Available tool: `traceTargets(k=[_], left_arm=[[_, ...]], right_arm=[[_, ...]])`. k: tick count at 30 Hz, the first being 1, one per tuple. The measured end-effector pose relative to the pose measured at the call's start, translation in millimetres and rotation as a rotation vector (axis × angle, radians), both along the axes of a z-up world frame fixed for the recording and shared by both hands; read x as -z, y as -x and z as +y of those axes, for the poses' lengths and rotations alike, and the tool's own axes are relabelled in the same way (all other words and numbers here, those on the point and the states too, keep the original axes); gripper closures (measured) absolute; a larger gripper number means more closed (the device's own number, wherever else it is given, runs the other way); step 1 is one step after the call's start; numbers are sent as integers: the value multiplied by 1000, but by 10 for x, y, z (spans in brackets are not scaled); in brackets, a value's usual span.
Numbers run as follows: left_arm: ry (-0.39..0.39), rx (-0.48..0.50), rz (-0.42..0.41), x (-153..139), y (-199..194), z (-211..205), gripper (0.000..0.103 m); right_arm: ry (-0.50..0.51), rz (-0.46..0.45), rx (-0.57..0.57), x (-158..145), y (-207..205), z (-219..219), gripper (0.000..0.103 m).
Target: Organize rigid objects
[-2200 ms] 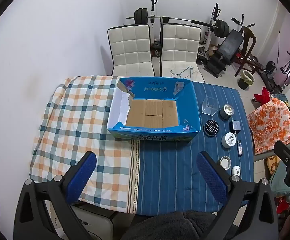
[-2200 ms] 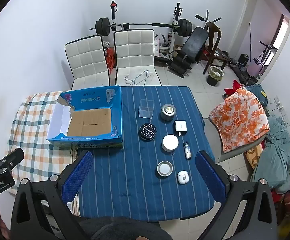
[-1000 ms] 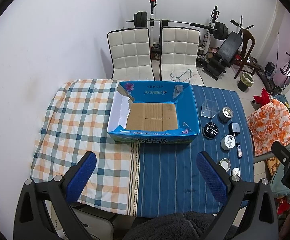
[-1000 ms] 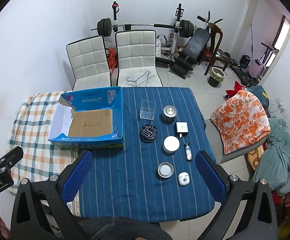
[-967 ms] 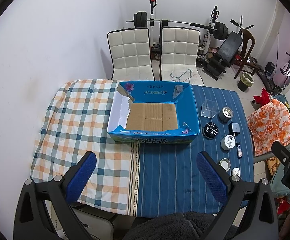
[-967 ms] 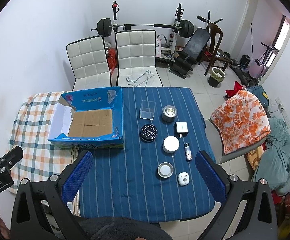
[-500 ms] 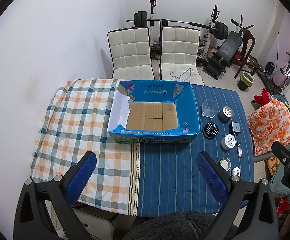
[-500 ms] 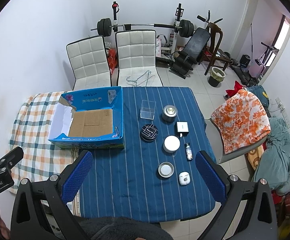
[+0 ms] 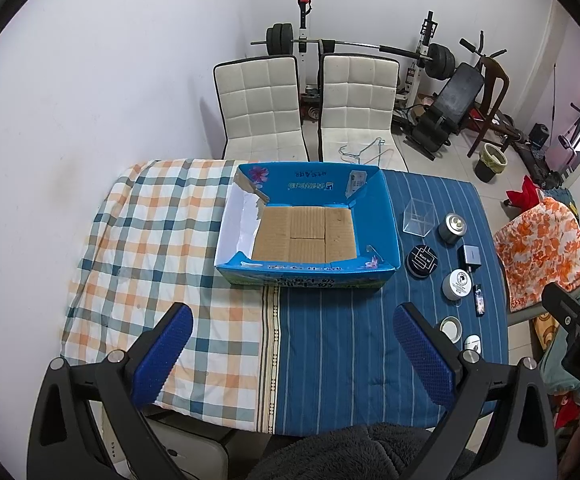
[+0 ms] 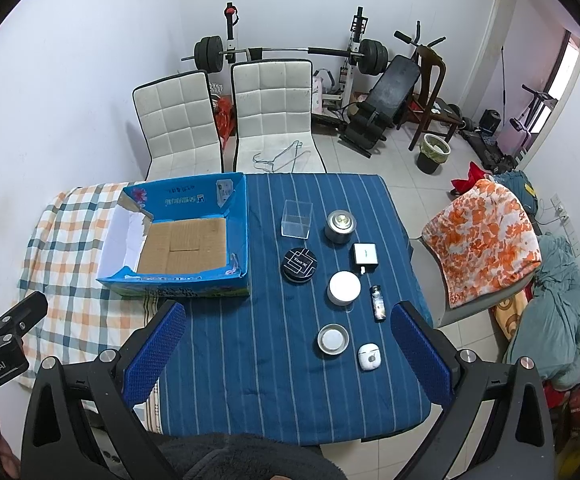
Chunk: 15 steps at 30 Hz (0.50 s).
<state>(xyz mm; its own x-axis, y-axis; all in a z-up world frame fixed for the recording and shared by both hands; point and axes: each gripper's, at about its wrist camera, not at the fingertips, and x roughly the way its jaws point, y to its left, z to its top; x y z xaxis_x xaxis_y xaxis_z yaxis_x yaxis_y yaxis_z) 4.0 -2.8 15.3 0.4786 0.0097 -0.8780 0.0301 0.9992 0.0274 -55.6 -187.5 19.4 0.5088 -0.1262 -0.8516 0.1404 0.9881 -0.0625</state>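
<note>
An open blue cardboard box (image 9: pixel 373 208) (image 10: pixel 238 216) with a bare brown floor stands mid-table. To its right on the blue striped cloth lie a clear plastic cube (image 10: pixel 297 218), a metal tin (image 10: pixel 339 226), a black round tin (image 10: pixel 299 265), a white charger (image 10: pixel 365 258), a white jar (image 10: pixel 344 288), a small vial (image 10: pixel 377 303), a shallow metal lid (image 10: pixel 333 339) and a white earbud case (image 10: pixel 369 356). My left gripper (image 9: pixel 290 326) and my right gripper (image 10: pixel 286 324) hang open, high above the table's near edge, holding nothing.
A checked blanket (image 9: pixel 158 240) covers the table's left half. Two white chairs (image 10: pixel 226 120) stand behind the table, with a barbell rack and weight bench (image 10: pixel 385 92) beyond. An orange floral cloth (image 10: pixel 485 236) covers a seat to the right.
Both views have drifted only slightly; the table sits a little lower in the left view than 2.2 s ago. No object has moved and both grippers remain open.
</note>
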Motion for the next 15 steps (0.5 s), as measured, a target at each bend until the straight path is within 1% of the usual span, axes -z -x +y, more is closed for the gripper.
traceTargets(k=[15], left_arm=[[0,1,-2,1,1,-2,0]], right_arm=[[-3,1,-6,13,-15,13,0]])
